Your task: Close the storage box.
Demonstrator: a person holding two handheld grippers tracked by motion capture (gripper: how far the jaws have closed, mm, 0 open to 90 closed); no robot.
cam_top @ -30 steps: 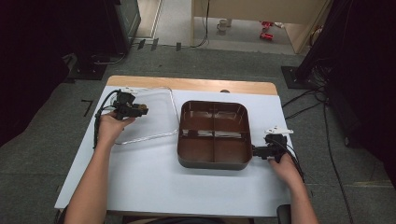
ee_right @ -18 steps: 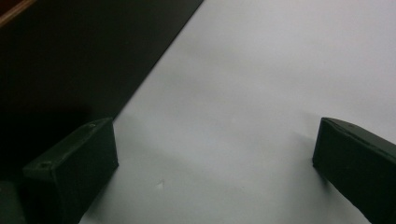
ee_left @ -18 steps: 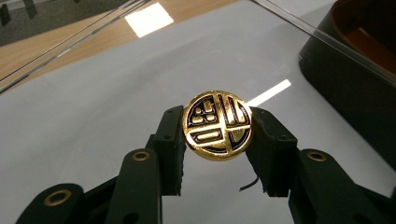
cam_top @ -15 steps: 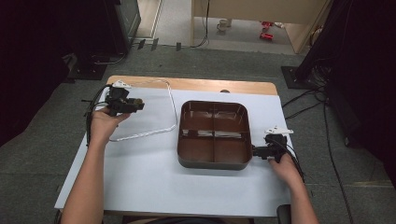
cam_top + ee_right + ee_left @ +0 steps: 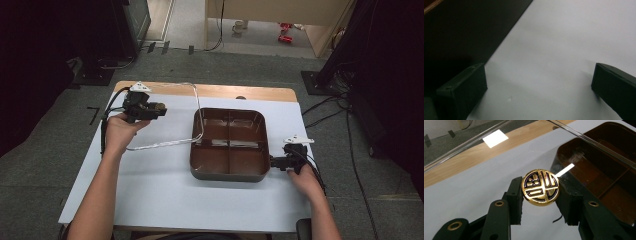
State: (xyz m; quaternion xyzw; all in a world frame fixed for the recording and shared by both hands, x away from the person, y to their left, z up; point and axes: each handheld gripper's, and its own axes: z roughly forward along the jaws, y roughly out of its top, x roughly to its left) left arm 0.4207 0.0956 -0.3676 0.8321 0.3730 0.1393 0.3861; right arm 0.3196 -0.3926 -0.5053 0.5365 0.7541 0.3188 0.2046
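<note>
White table (image 5: 165,195) on a grey floor; left gripper (image 5: 540,195) pinches the gold knob (image 5: 540,187) of a clear lid (image 5: 170,112), held tilted above the table's far left, its right edge over the brown compartment tray (image 5: 229,172); right gripper (image 5: 539,87), jaws spread, rests just right of the tray.

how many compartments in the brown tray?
4. The brown plastic divided tray shows two compartments along its far side and two along its near side; the lifted clear plastic lid overlaps its left edge, so finer dividers there may be hidden.
</note>
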